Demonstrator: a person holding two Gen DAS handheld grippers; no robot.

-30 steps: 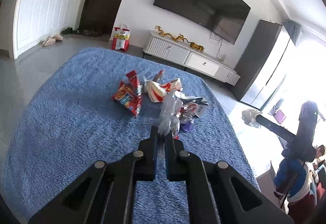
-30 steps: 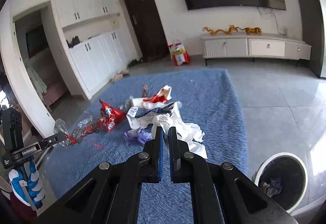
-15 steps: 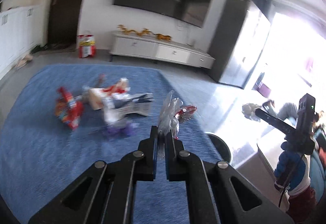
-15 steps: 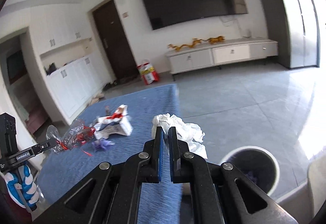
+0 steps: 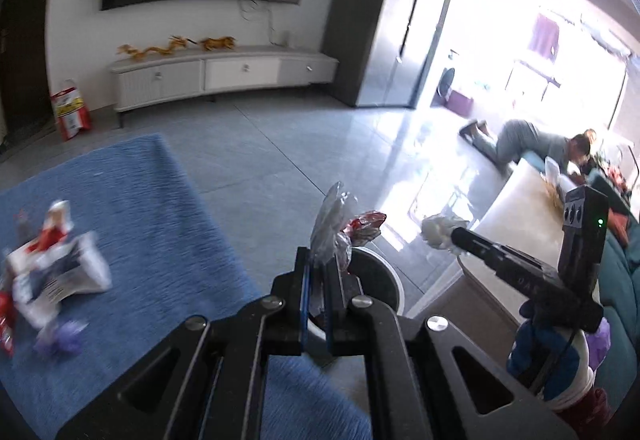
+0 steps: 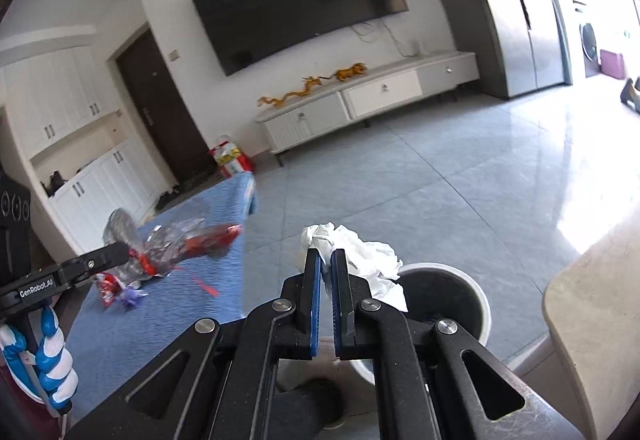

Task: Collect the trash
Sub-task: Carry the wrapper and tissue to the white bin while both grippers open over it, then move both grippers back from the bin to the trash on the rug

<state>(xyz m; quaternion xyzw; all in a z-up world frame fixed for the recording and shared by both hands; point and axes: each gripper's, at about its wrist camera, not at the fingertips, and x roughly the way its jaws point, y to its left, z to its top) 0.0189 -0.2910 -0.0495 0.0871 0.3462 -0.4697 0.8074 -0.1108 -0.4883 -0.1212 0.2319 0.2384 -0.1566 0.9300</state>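
The left gripper [image 5: 318, 264] is clamped tight on a clear and red plastic wrapper [image 5: 340, 230] that sticks up above the near rim of the white-rimmed bin [image 5: 394, 280]. The right gripper [image 6: 327, 260] is pinched closed on a crumpled white tissue [image 6: 360, 252], just left of the bin's mouth. More wrappers [image 5: 52, 272] lie on the blue rug [image 5: 140, 220] at the left.

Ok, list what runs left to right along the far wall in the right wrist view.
White cupboards → dark door → red bag → TV cabinet with gold dragon → fridge
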